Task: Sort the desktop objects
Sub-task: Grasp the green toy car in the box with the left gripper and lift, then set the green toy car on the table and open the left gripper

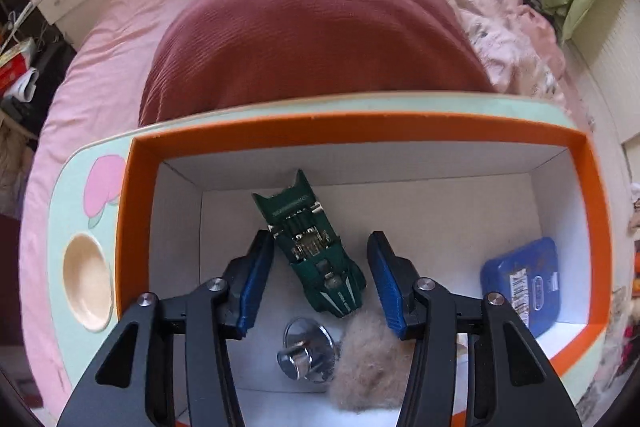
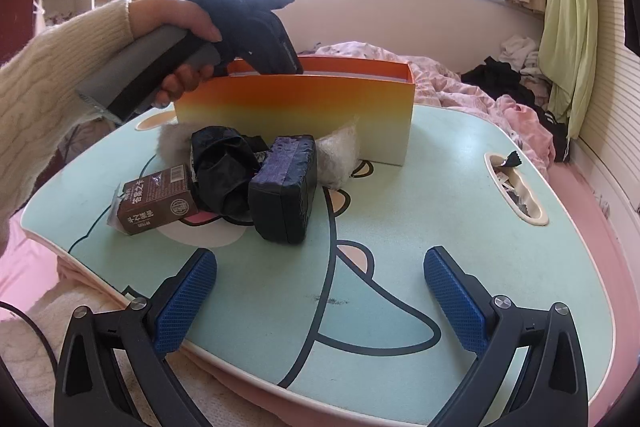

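Inside the orange-rimmed cardboard box [image 1: 360, 125], the left tool [image 1: 320, 267], fingers apart, straddles the green toy car [image 1: 316, 251], seemingly untouched, lengthwise between them. Right tool [image 2: 320, 291] spread, empty.

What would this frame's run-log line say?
left gripper: open inside orange box, over green toy car | right gripper: open, above table | pile outside box: unsorted
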`<action>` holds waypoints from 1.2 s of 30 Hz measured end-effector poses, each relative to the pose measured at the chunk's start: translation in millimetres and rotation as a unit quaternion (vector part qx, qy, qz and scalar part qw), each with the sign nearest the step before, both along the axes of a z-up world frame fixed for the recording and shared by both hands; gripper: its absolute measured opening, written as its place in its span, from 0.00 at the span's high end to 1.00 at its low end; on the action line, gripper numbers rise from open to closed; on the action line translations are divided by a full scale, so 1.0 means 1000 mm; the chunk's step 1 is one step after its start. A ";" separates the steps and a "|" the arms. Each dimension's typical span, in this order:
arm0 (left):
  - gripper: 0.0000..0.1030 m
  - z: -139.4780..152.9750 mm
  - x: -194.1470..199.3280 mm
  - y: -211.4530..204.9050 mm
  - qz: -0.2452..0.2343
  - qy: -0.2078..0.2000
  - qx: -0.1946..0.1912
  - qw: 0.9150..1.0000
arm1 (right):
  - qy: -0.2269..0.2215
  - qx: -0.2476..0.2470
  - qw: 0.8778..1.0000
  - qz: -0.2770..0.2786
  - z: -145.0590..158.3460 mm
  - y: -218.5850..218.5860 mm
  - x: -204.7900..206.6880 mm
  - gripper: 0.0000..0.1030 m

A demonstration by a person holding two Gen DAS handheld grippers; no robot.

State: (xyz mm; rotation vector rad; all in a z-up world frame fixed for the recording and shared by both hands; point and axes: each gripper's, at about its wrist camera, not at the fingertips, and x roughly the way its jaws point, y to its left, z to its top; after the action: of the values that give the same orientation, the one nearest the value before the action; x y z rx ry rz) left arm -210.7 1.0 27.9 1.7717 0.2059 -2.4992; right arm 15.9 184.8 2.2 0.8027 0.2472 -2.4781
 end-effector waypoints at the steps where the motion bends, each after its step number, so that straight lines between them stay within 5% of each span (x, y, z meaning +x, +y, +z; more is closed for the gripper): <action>1: 0.73 0.002 0.000 -0.001 -0.016 0.005 0.006 1.000 | 0.000 0.000 1.000 0.000 0.000 0.000 0.000 0.00; 7: 0.73 0.024 0.022 -0.027 -0.031 0.065 0.077 0.994 | 0.000 0.000 1.000 0.000 0.000 0.000 0.000 0.00; 13: 0.73 0.090 0.098 -0.023 -0.113 0.184 0.142 0.966 | 0.000 0.000 1.000 0.000 -0.001 -0.001 0.000 0.00; 16: 0.73 0.094 0.144 -0.024 -0.150 0.200 0.155 0.956 | 0.000 0.000 1.000 0.000 -0.001 -0.001 0.000 0.00; 21: 0.73 0.057 0.182 -0.034 -0.122 0.204 0.110 0.965 | 0.000 0.000 1.000 0.000 -0.001 0.000 -0.001 0.00; 25: 0.72 0.022 0.174 -0.027 -0.124 0.175 0.119 0.970 | 0.000 0.000 1.000 0.000 -0.001 0.000 -0.001 0.00; 29: 0.70 0.016 0.166 -0.017 -0.115 0.187 0.129 0.967 | 0.000 -0.001 1.000 0.000 -0.001 0.000 -0.001 0.00; 34: 0.29 0.029 0.193 -0.019 -0.102 0.252 0.106 0.957 | 0.001 0.000 1.000 0.000 -0.001 0.000 -0.001 0.00; 36: 0.22 0.035 0.210 -0.020 -0.095 0.277 0.069 0.954 | 0.000 0.000 1.000 0.000 -0.001 0.000 -0.001 0.00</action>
State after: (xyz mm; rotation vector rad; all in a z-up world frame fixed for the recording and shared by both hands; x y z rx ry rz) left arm -0.9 -18.7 62.6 1.1213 0.2530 -3.1410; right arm 14.6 184.5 0.9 0.8018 0.2461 -2.4790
